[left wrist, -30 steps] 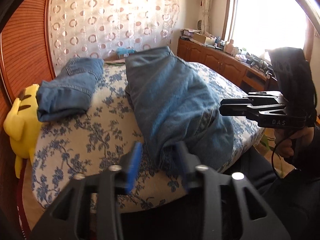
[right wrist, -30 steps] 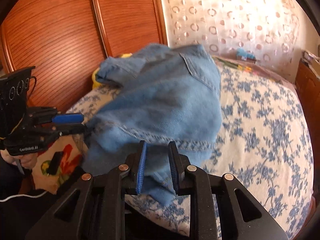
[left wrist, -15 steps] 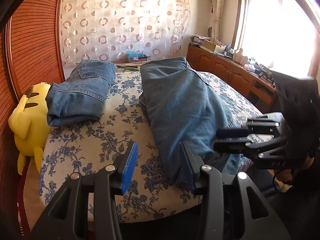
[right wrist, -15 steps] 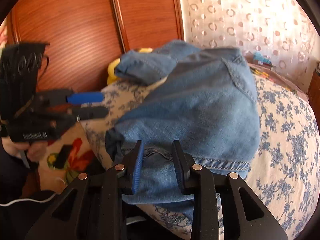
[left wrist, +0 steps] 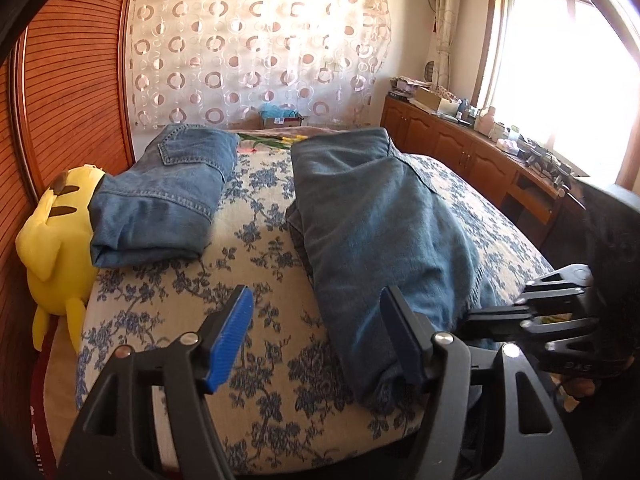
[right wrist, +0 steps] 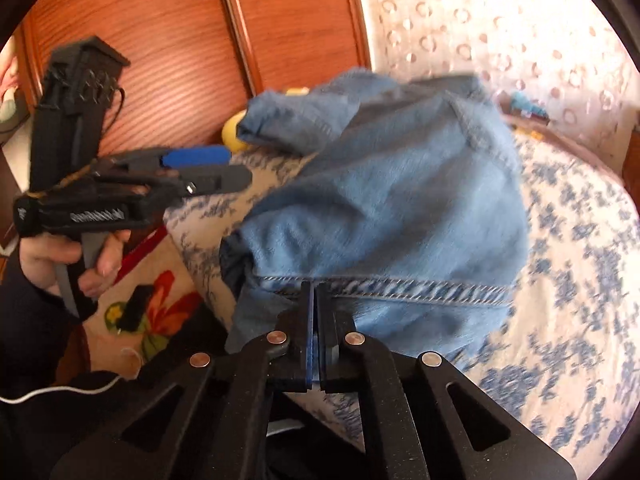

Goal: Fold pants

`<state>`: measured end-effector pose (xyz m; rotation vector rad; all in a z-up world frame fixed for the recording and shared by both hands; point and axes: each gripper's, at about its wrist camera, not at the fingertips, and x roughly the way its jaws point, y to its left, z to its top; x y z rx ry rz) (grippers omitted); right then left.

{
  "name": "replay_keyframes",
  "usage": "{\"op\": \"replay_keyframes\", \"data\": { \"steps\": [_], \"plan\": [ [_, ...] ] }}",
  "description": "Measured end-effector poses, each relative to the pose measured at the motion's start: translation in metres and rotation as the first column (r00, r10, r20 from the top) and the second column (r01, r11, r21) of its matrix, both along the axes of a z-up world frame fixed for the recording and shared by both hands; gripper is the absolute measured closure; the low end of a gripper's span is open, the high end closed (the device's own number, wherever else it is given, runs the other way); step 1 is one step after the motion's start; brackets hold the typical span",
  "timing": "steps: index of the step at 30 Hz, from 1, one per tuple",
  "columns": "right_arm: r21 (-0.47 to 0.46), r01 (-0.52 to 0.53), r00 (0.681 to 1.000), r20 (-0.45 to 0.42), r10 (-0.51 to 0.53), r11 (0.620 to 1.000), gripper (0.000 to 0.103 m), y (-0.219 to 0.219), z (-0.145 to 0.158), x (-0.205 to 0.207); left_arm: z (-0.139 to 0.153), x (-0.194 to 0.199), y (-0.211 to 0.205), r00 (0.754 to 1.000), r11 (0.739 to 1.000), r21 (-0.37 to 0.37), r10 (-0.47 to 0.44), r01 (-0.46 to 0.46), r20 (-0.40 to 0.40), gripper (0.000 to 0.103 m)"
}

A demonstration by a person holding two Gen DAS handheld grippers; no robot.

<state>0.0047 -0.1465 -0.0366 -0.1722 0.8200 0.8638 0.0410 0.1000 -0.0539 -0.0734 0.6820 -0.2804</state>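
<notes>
Pants (right wrist: pixel 384 208) hem (stitched) pinched by right gripper (right wrist: pixel 318 300), left gripper (left wrist: pixel 316 320) agape

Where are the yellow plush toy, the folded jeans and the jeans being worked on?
Yellow plush toy (left wrist: pixel 56 236), left wrist view: on its body.
Folded blue denim jeans (left wrist: pixel 168 196), left wrist view: on the top layer.
Long blue denim jeans (left wrist: pixel 384 216), left wrist view: on the mid-leg fabric.

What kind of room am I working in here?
Most likely a home bedroom: a bed under a blue floral cover, a yellow plush toy against the wooden wall, and a cluttered wooden cabinet below the window.
</notes>
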Motion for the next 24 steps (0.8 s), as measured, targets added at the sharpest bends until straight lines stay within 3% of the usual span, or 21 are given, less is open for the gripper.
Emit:
{"op": "replay_keyframes", "data": {
  "steps": [4, 7, 9, 15, 24],
  "plan": [
    [0.027, 0.046, 0.997, 0.059, -0.047, 0.999, 0.1, -0.014, 0.021, 0.008, 0.006, 0.02, -0.005, 1.0, 1.0, -0.002, -0.02, 0.02, 0.008, 0.037],
    [0.033, 0.084, 0.991, 0.1, -0.087, 0.996, 0.085, -0.025, 0.032, 0.021, 0.011, 0.037, -0.01, 1.0, 0.999, 0.021, -0.026, 0.026, 0.016, 0.037],
    [0.034, 0.11, 0.986, 0.121, -0.113, 0.993, 0.082, -0.033, 0.037, 0.039, 0.015, 0.051, -0.013, 0.999, 0.999, 0.026, -0.036, 0.036, 0.018, 0.037],
    [0.003, 0.171, 0.974, 0.152, -0.169, 0.985, 0.067, -0.038, 0.03, 0.081, 0.028, 0.098, -0.03, 0.996, 0.995, 0.055, -0.083, 0.082, 0.021, 0.037],
    [-0.018, 0.186, 0.977, 0.111, -0.183, 0.982, 0.052, -0.036, 0.013, 0.118, 0.036, 0.168, -0.07, 0.975, 0.973, 0.067, -0.221, 0.222, -0.03, 0.037]
  ]
}}
